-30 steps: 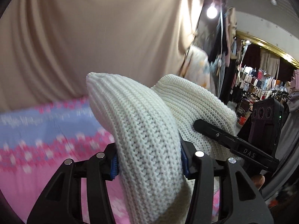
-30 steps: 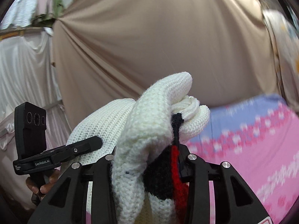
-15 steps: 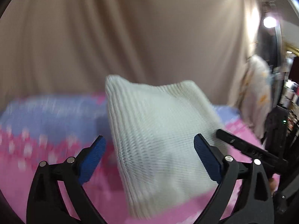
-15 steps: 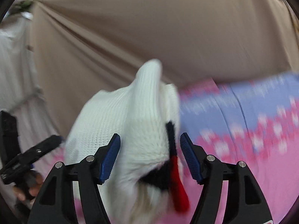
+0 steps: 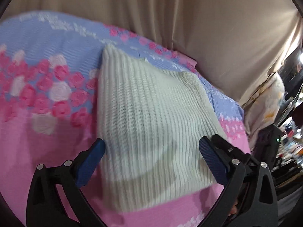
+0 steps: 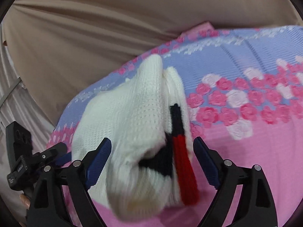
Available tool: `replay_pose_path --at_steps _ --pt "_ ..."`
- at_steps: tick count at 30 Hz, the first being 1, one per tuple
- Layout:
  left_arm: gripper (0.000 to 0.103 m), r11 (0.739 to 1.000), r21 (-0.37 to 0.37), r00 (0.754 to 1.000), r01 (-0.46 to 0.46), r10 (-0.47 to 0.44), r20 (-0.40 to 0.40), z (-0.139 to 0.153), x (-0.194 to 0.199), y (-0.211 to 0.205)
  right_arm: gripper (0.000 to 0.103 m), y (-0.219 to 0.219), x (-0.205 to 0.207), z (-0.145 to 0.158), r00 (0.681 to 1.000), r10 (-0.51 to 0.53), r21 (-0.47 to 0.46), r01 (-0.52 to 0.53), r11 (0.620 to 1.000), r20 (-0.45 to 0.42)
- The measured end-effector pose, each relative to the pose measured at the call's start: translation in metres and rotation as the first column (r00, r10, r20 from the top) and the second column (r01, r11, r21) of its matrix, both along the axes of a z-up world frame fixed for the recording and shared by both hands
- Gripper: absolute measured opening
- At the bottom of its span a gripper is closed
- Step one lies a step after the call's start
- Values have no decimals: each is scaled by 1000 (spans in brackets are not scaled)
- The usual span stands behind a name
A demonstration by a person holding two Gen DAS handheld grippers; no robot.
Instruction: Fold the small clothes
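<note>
Two wrist views, one per gripper. Left wrist view: the left gripper (image 5: pixel 151 160) stands with its blue-padded jaws spread wide, holding nothing. The folded white knit sweater (image 5: pixel 149 117) lies on the pink-and-lilac rose-print bedspread (image 5: pixel 37 87) directly ahead of and between the fingers, its near edge reaching under the gap. A beige curtain (image 5: pixel 189 19) hangs beyond. Right wrist view: the right gripper (image 6: pixel 151 158) is likewise spread apart and empty; the sweater, showing a black and red stripe (image 6: pixel 180 147), lies between and ahead of its fingers, apart from both pads. The left gripper appears at lower left.
</note>
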State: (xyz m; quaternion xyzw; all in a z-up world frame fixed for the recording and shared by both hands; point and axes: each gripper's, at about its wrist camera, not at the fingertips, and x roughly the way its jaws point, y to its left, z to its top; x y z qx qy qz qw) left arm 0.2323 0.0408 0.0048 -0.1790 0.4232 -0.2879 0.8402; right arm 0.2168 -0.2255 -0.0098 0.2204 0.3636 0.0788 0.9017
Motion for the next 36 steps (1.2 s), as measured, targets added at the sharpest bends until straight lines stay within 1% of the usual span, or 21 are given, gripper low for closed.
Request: replay_pose_path --at_steps 2,4,5,7,8,10,12,14,15,16,18,19,22,23,24,26,27,29,31,34,36 --pt "70 999 50 1000 -10 9 23 -3 11 -6 44 3 18 -6 999 -1 -29 0 1000 -32" --pt "41 998 62 997 6 -11 75 9 12 -6 33 7 22 8 1000 4 -27 -4 1000 15" --pt "37 999 39 994 13 -17 108 21 9 -3 29 10 18 19 999 14 -24 -13 1000 51" --pt "18 1000 23 976 10 -15 217 46 -1 4 28 16 6 44 989 33 -32 -29 999 146" --pt "15 999 36 968 7 -16 252 54 -4 5 28 18 1 49 983 41 -36 -35 999 177" --pt "19 996 86 970 3 -24 240 49 2 2 30 21 4 41 986 37 -71 -26 997 162" --pt "22 980 195 985 -28 -6 171 21 13 -7 35 20 21 4 999 -8 -142 13 990 35" --pt "24 982 178 988 -55 28 150 5 8 0 38 10 16 -8 998 -29 -93 34 995 52" --pt "39 982 174 987 -73 45 155 7 4 3 38 7 11 -7 998 -30 -75 33 997 51" --pt "65 979 180 986 -99 72 151 10 0 7 44 4 6 -1 998 -31 -64 34 997 46" --pt "91 982 122 984 -145 131 117 13 -11 22 54 3 2 6 999 -26 -67 29 997 37" --pt "94 987 80 987 -137 129 100 11 -13 26 61 3 2 6 1000 -5 -61 7 998 24" --pt "89 998 -30 998 -46 44 -54 -11 -6 25 59 8 5 -1 1000 24 -65 -24 998 0" --pt "80 999 -53 993 -12 6 -122 -24 2 18 49 10 6 -2 1000 26 -61 -26 998 -3" --pt "60 998 -55 987 4 -12 -158 -32 8 14 43 12 6 -3 999 33 -32 -33 999 -6" --pt "44 999 -48 992 9 -15 -124 -23 14 13 28 13 6 0 999 43 53 -44 998 6" --pt "38 998 -59 993 21 -28 -117 -16 16 14 28 12 4 6 998 53 110 -56 992 33" --pt "36 996 -78 998 37 -41 -56 9 15 21 27 15 -2 19 996 50 157 -62 986 80" --pt "36 999 -36 1000 30 -30 -2 24 13 26 27 22 -4 25 995 30 82 -37 996 92" --pt "40 998 46 998 37 -35 -58 5 13 23 32 27 1 -1 1000 3 -70 -2 998 10" --pt "51 991 134 998 -1 10 -61 -12 1 20 33 25 -12 -6 999 11 -69 -9 998 31"
